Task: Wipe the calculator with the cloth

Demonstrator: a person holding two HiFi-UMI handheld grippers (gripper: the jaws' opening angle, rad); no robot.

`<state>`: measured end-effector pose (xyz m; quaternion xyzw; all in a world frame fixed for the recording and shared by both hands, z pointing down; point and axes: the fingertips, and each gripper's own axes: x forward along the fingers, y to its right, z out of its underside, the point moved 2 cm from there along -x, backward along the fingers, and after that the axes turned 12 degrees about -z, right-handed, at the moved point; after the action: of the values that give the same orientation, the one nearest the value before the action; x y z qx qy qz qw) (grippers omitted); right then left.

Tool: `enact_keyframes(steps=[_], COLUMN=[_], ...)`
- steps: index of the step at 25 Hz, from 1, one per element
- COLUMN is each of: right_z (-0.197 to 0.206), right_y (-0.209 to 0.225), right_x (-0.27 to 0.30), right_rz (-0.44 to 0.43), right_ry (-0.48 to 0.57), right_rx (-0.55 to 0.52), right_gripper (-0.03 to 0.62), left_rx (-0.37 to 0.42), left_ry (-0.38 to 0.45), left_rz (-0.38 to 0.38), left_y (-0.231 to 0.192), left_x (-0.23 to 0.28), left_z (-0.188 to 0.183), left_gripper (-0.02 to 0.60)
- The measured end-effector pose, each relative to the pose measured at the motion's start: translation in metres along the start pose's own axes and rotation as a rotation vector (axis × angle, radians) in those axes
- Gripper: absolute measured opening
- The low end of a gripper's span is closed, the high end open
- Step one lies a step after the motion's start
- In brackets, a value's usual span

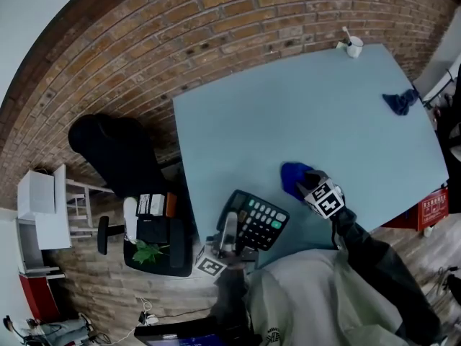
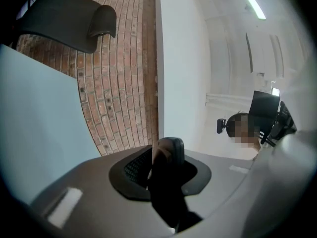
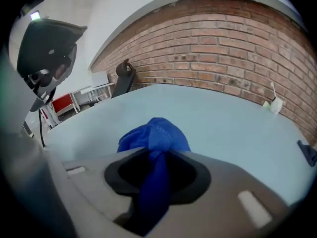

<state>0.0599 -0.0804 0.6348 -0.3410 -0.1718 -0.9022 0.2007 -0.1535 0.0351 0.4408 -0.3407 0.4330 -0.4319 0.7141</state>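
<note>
Overhead, left tool point(image 1: 229, 235): clamped on the near-left edge of the calculator point(image 1: 258, 220), which sits at the desk's point(image 1: 288, 121) near edge.
Head view, right tool point(image 1: 306, 182): gripping the blue cloth point(image 1: 294, 175), just right of the calculator.
Left gripper view, jaws: closed on the dark calculator, its keys visible to their left.
Right gripper view, jaws: pinching the cloth, which is bunched beyond the tips.

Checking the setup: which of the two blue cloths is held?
The brighter blue cloth beside the calculator, in the right gripper; the darker cloth lies loose at the far corner.
</note>
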Motion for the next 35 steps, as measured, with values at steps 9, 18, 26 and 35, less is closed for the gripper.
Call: enact_keyframes(steps=[9,18,26,35], right_z=[-0.137,-0.131,-0.154,-0.171], right_y=[-0.128,-0.251,-0.192,-0.2], right_x=[-0.134,-0.124,-0.137,-0.164], right_rz=[-0.302,-0.383,-0.269,-0.304], right_ry=[0.462,0.056,0.147,0.333], right_rx=[-0.219,-0.727,-0.509,-0.524], right_gripper=[0.094,0.094,0.092,0.092], left_rx=[0.035,0.214,0.126,-0.212], left_ry=[-0.029,-0.077,-0.005,0.082], left_rz=[-0.109,-0.214,-0.238,-0.106], left_y=[-0.004,0.011,0.008,0.015], left_x=[0.005,0.021,0.014,0.022], left_z=[-0.001,0.005,-0.008,-0.022], left_gripper=[0.067,0.066,0.069,0.069])
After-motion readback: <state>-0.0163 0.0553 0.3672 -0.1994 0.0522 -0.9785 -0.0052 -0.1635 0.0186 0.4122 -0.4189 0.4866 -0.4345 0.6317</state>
